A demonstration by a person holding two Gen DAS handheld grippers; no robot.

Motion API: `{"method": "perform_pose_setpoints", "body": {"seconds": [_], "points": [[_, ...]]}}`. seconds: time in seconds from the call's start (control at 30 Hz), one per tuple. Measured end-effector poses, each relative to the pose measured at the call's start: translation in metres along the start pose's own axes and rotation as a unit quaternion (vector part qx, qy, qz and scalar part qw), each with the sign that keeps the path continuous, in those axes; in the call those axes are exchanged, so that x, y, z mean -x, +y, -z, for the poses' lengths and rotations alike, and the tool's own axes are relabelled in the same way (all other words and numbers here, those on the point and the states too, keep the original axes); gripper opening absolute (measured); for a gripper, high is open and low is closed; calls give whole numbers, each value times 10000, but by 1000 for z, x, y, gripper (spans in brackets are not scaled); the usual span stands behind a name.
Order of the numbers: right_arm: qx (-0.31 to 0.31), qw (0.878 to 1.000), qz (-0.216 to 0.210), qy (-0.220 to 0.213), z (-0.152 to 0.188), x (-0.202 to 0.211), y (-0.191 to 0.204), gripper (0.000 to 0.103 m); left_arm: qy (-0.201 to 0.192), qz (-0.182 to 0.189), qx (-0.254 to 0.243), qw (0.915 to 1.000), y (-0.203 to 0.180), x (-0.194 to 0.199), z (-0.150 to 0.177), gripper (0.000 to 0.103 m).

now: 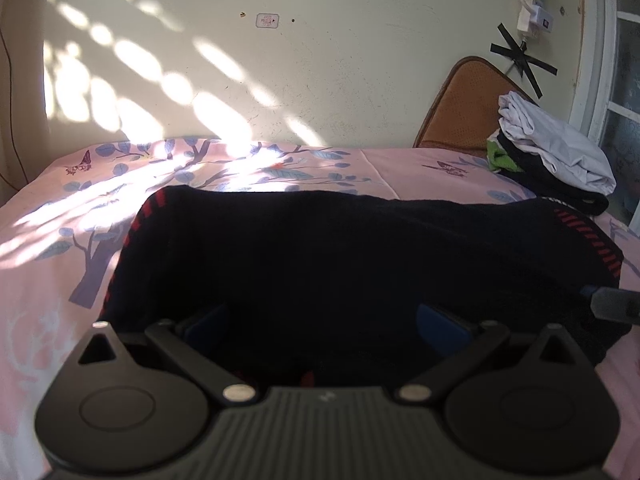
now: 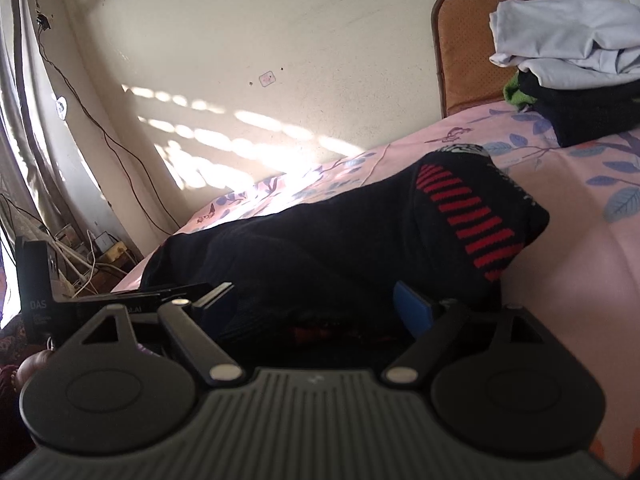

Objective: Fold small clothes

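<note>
While both grippers sit low at the near edge of the bed, we have the black shorts with red dashed trim (image 1: 320,264) spread across the pink floral bedsheet (image 1: 52,312) directly ahead of us. Our left gripper (image 1: 324,324) has its blue-padded fingers (image 1: 440,326) spread wide, with the near hem lying between them but not pinched. Our right gripper (image 2: 316,306) looks the same, jaws apart around the dark fabric; the cloth is so dark that we cannot be sure whether any layer touches a pad.

We judge the main risk to be closing on one layer only, so the fold drags the top panel and leaves the underside bunched. Closing at uneven depths would skew the fold line, and the right end (image 2: 472,220) already humps up, so it may roll instead of lying flat.

Farther back, the stack of folded clothes (image 1: 556,156) sits near the brown cushion (image 1: 460,108) against the wall; a wide sweep to the right could topple it.
</note>
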State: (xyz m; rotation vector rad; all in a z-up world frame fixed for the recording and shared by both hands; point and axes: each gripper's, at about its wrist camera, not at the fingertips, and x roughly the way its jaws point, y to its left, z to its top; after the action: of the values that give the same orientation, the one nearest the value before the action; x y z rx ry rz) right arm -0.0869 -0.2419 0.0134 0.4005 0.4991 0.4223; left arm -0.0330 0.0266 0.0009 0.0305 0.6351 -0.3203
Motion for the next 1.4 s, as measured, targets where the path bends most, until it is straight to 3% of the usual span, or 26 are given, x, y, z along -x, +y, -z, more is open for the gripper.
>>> {"method": "perform_pose_setpoints", "body": {"seconds": [0.47, 0.63, 0.77, 1.4], "points": [[89, 9999, -94, 85, -1, -2, 1, 93, 78, -72, -145, 9998, -5, 0, 1, 103], [106, 9998, -130, 125, -2, -1, 0, 94, -37, 131, 35, 9999, 2, 5, 3, 103], [238, 9989, -294, 270, -2, -4, 4, 103, -81, 226, 153, 9996, 6, 7, 4, 103], [364, 9986, -249, 308, -1, -4, 9, 103, -30, -22, -40, 10000, -4, 5, 3, 103]]}}
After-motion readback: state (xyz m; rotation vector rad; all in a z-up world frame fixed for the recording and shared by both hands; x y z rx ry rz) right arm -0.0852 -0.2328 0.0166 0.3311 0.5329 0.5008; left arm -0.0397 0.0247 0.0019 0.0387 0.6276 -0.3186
